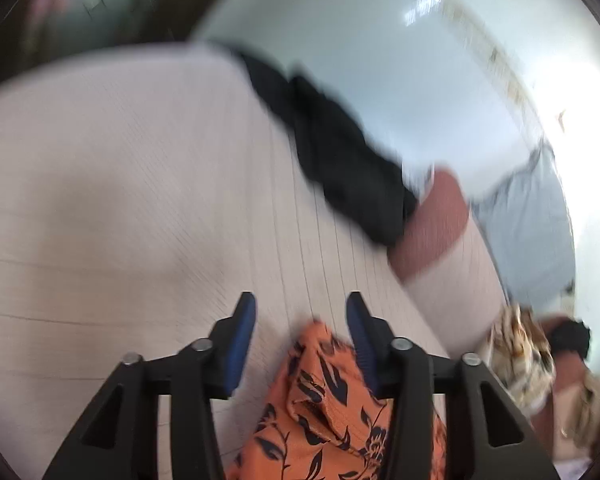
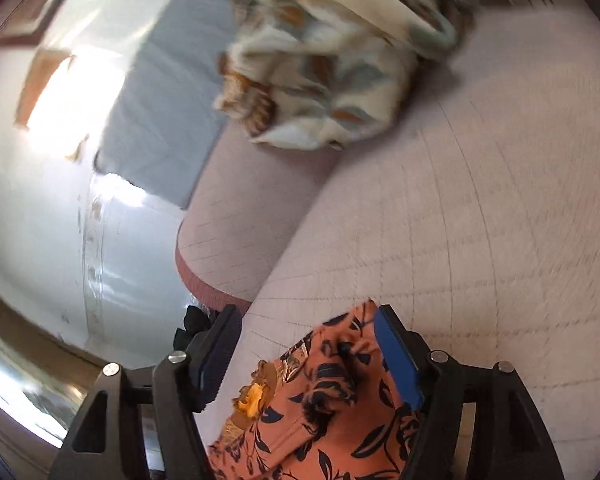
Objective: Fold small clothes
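Note:
An orange garment with a dark leaf print lies on a pale pink quilted mattress. In the left wrist view one corner of it sits between the jaws of my left gripper, close to the right blue pad; the left pad is clear of the cloth, so the gripper is open. In the right wrist view the same garment lies between the jaws of my right gripper, its edge against the right blue pad and the left pad apart from it, so that gripper is open too.
A black garment lies crumpled at the mattress's far edge. A cream patterned garment is heaped further along the mattress. Beyond the edge are a pale shiny floor and a grey mat.

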Motion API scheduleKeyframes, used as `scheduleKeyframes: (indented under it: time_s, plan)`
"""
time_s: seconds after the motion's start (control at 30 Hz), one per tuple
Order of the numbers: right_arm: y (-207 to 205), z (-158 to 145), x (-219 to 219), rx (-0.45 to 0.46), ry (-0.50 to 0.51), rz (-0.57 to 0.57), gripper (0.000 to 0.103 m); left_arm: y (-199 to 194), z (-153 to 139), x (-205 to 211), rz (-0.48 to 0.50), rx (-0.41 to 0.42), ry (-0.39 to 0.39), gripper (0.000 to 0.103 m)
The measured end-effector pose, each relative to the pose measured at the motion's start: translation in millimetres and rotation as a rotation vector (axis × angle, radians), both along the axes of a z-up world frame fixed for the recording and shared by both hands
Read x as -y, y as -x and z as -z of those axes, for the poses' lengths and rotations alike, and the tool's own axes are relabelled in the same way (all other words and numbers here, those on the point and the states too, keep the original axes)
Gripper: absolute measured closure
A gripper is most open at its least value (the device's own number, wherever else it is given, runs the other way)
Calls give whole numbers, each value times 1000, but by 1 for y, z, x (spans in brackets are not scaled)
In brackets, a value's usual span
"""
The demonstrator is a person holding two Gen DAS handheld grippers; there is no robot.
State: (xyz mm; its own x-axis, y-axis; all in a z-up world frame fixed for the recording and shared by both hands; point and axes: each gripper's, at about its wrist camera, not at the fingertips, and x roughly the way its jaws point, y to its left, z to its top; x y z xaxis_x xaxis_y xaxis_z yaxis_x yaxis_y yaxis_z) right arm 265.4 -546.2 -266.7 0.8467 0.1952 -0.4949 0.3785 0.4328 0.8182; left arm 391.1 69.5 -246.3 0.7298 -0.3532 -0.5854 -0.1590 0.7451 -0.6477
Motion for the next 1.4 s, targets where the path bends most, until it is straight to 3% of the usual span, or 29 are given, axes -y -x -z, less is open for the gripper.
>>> scheduleKeyframes:
  time_s: [0.07, 0.13, 0.17, 0.23, 0.33, 0.47, 0.57, 0.7, 0.8, 0.9, 1.07, 1.13, 1.2, 1.23, 1.3, 1.4]
  plan:
    - [-6, -18, -18, -15, 77, -116, 33, 33, -25, 8, -37, 43, -119, 37]
    - [-15, -34, -52, -39, 196, -241, 38, 57, -32, 32, -8, -3, -216, 33]
    - [-20, -38, -68, -46, 225, -306, 42, 65, -30, 44, 22, -28, -226, 33]
    - [-33, -40, -118, -81, 273, -497, 51, 85, -17, 71, 106, -62, -214, 33]
    - [-38, -38, -195, -144, 409, -728, 62, 95, 7, 109, 205, -123, -289, 33]
    - [-38, -18, -270, -206, 499, -891, 64, 87, 39, 119, 246, -197, -370, 33]
    - [-56, 3, -292, -277, 597, -887, 64, 78, 43, 118, 257, -228, -360, 33]
    - [-122, 7, -289, -307, 654, -772, 65, 72, 44, 115, 293, -243, -360, 33]
    - [-157, -4, -250, -259, 596, -531, 65, 70, 40, 112, 294, -249, -321, 33]
    - [-148, -18, -206, -225, 503, -372, 65, 68, 40, 105, 296, -260, -294, 33]
    - [-91, -13, -169, -312, 655, -368, 65, 65, 36, 103, 288, -271, -258, 33]
    - [-74, 3, -145, -429, 677, -339, 63, 62, 37, 100, 288, -271, -242, 33]
    - [-66, 28, -116, -544, 616, -294, 62, 65, 35, 96, 283, -271, -217, 33]
    - [-61, 30, -107, -523, 564, -270, 63, 66, 35, 93, 270, -270, -206, 33]
    - [-61, 18, -116, -524, 570, -244, 61, 68, 31, 87, 241, -262, -222, 33]
    - [-81, -11, -174, -396, 592, -399, 61, 70, 29, 83, 220, -263, -251, 33]
